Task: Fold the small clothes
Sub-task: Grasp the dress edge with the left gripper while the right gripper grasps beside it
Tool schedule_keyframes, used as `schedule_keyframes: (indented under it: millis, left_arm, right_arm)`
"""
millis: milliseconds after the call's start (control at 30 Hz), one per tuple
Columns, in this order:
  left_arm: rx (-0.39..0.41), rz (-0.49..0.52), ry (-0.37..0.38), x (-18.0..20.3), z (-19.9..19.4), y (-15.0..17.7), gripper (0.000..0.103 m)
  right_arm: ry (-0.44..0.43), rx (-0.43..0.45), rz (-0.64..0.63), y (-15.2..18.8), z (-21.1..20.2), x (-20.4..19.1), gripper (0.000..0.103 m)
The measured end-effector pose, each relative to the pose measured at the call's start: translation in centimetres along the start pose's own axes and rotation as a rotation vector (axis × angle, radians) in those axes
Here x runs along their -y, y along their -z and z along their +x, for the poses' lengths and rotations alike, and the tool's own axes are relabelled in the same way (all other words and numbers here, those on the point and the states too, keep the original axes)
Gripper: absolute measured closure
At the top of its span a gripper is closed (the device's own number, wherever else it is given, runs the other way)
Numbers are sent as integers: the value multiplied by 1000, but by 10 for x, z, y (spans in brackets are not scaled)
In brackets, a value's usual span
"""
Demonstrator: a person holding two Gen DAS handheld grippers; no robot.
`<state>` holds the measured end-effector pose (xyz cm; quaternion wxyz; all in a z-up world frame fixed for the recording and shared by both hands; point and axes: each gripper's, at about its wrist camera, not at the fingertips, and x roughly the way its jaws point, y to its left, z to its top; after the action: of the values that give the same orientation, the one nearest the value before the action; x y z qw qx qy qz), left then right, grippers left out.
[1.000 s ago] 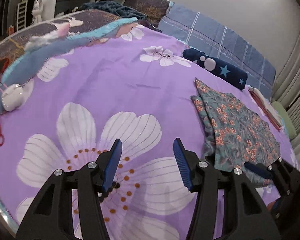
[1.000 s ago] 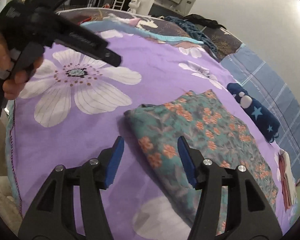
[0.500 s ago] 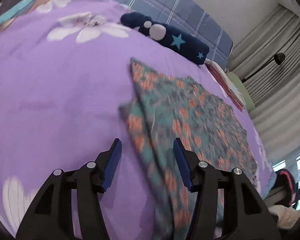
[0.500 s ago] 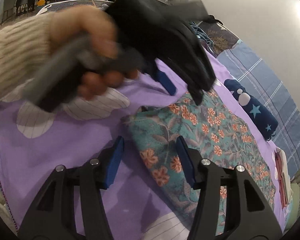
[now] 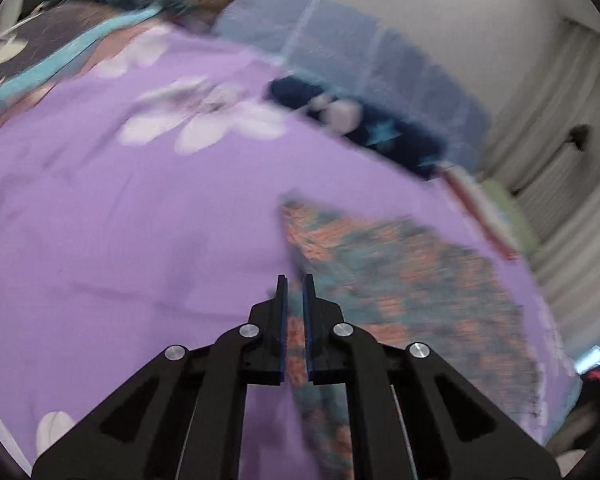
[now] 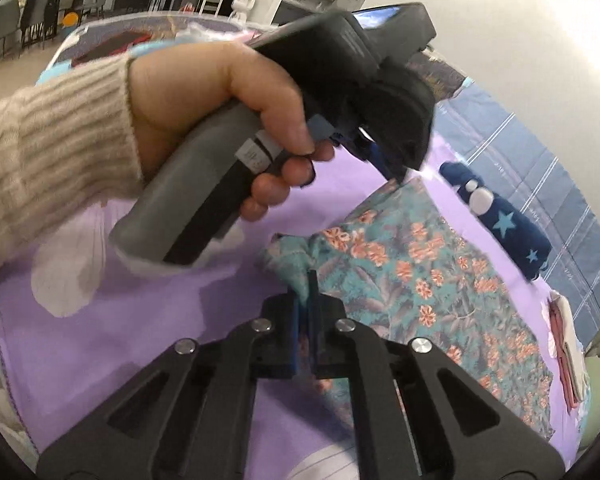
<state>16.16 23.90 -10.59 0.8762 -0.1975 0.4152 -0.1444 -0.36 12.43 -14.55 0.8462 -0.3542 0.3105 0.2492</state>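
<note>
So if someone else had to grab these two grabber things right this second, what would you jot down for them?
Left gripper: shut on the floral garment's left edge, cloth between its pads.
Right gripper: shut on the same garment's near corner.
The person's hand holds the left gripper's handle, seen from the right wrist camera.
The garment lies mostly flat on the purple flowered bedspread. A navy star-print piece sits beyond it, and a pinkish folded item lies at the far right.
Done: both pinches made.
Left: probably lift the pinched edge and carry it over to make the fold, then smooth it.
</note>
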Motion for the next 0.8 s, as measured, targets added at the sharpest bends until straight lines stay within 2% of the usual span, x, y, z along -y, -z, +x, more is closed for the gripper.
schedule_keyframes:
  millis: [67,100,133,167,200,300,333,400,467,500,533,567,600,633,667,733,800]
  left_arm:
    - [-48,-103,68,-21,5,7,93]
    - [-44,-137,106,-27,2,10,85]
    - [-41,-150,145,-29,-2,12,67]
    - [-43,-148,166,-28,-6,13,57]
    - [-41,-136,188,-25,-12,15,44]
    - [-59,-77,229,-14,-16,19,37]
    - [-81,-59,242,-11,-12,21,32]
    - [-105,-53,248,-8,-3,24,31]
    - [-88,-36,249,-1,5,20,31]
    - [-91,-48,258,1,10,15,31]
    - [-93,-58,266,1,13,12,32]
    - [-97,-64,269,2,17,8,38]
    - [-104,-63,255,4,21,5,71]
    - [-123,-72,245,3,26,3,96]
    - [-137,-100,242,2,30,1,96]
    - [-100,-51,210,9,24,1,96]
    - [-82,0,201,16,20,0,96]
  right_arm:
    - [14,14,-19,2,-3,-4,97]
    - [5,20,-23,2,-5,-5,93]
    - [-4,24,-23,3,-7,-5,86]
    - [-13,26,-21,3,-10,-5,79]
    - [-9,30,-20,4,-12,-6,64]
    - [19,25,-28,10,-13,-8,50]
    - [22,7,-22,12,-11,-9,48]
    - [25,-31,0,13,-2,-10,48]
    - [53,-35,19,9,0,-9,49]
    - [64,-37,24,7,2,-9,54]
    - [78,-44,30,5,6,-7,67]
    - [88,-56,37,4,11,-4,76]
    - [101,-75,54,4,17,0,92]
    - [89,-73,80,4,16,4,94]
    - [59,-41,115,4,8,11,95]
    - [46,16,133,6,-6,20,95]
    - [35,19,113,7,-9,23,95]
